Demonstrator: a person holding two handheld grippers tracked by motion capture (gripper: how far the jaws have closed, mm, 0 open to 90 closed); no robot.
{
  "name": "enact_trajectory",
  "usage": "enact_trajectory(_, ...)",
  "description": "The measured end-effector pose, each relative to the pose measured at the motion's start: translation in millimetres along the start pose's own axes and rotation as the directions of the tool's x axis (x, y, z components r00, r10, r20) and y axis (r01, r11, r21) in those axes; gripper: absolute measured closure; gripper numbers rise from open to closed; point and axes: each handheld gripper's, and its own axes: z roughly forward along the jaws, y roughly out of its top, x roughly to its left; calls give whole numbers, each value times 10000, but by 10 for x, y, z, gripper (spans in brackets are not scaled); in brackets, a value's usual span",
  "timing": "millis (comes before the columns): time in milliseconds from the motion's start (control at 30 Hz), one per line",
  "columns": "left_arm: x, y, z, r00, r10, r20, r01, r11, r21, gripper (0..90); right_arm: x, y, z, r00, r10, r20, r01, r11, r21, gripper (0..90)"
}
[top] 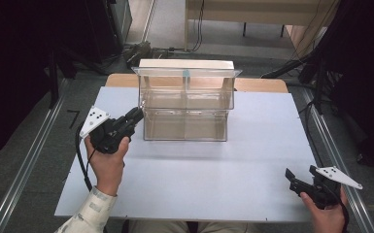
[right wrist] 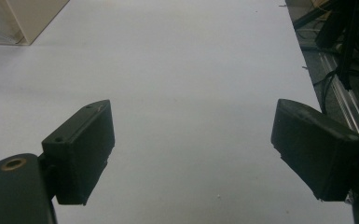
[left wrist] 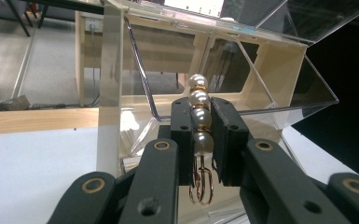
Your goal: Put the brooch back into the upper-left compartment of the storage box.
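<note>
My left gripper (left wrist: 202, 125) is shut on a pearl earring (left wrist: 199, 119), a short string of white pearls with gold spacers and a gold hook hanging below. It is held up at the left side of a clear acrylic box (top: 187, 104) with an open lid and a cream back wall. In the high view the left gripper (top: 137, 115) is at the box's left wall. My right gripper (top: 291, 178) rests near the table's front right corner, and its jaws stand wide apart in the right gripper view (right wrist: 193, 154) over bare white table.
The white table (top: 199, 174) stretches between the two hands. Metal rails run along the floor on both sides, and cables lie on the floor at the right. A wooden desk stands behind the box.
</note>
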Motion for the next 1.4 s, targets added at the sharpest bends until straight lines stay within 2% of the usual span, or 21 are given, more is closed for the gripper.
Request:
enact_trajectory(700, 53, 75, 124, 9998, -185, -75, 186, 9998, 43, 805, -5, 1, 3, 10000, -29, -27, 29, 10000, -9, 117)
enact_trajectory(1400, 18, 204, 294, 9998, -160, -96, 160, 9998, -79, 805, -4, 1, 2, 10000, -23, -47, 23, 10000, -13, 117)
